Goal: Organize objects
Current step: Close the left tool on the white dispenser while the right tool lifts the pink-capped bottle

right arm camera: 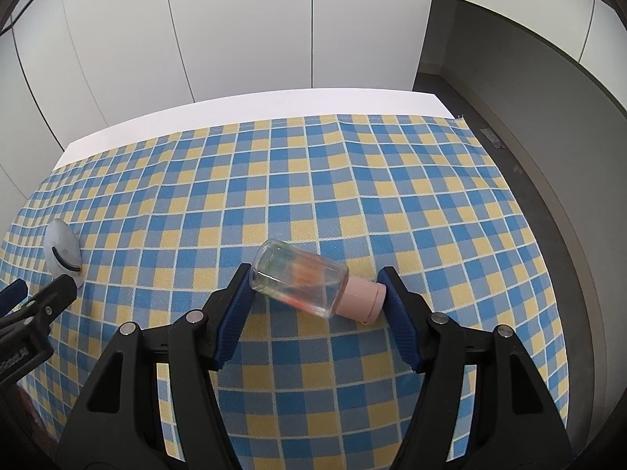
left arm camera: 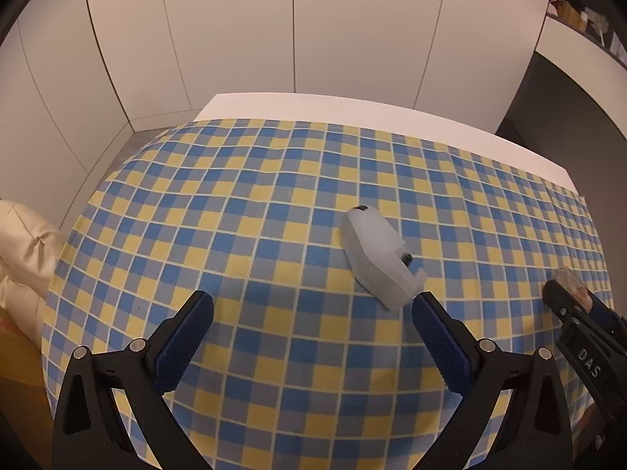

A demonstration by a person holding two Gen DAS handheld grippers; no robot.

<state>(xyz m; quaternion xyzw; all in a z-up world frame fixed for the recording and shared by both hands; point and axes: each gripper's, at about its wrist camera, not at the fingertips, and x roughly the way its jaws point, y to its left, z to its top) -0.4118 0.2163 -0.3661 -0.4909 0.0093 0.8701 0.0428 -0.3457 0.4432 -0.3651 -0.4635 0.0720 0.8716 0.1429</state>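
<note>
A white tape dispenser (left arm camera: 378,258) lies on its side on the checked cloth, just ahead of my left gripper's right fingertip. My left gripper (left arm camera: 311,313) is open and empty. The dispenser also shows at the far left of the right wrist view (right arm camera: 62,248). A clear bottle with a pink cap (right arm camera: 309,284) lies on its side between the fingers of my right gripper (right arm camera: 315,288). Both pads touch the bottle's ends, the base on the left and the cap on the right. In the left wrist view the right gripper (left arm camera: 564,286) holds the bottle at the right edge.
The blue and yellow checked cloth (right arm camera: 352,180) covers a white table (right arm camera: 274,105) that stands against white cabinet doors. A cream cushion (left arm camera: 19,250) sits past the table's left edge. Dark floor (right arm camera: 556,203) lies to the right.
</note>
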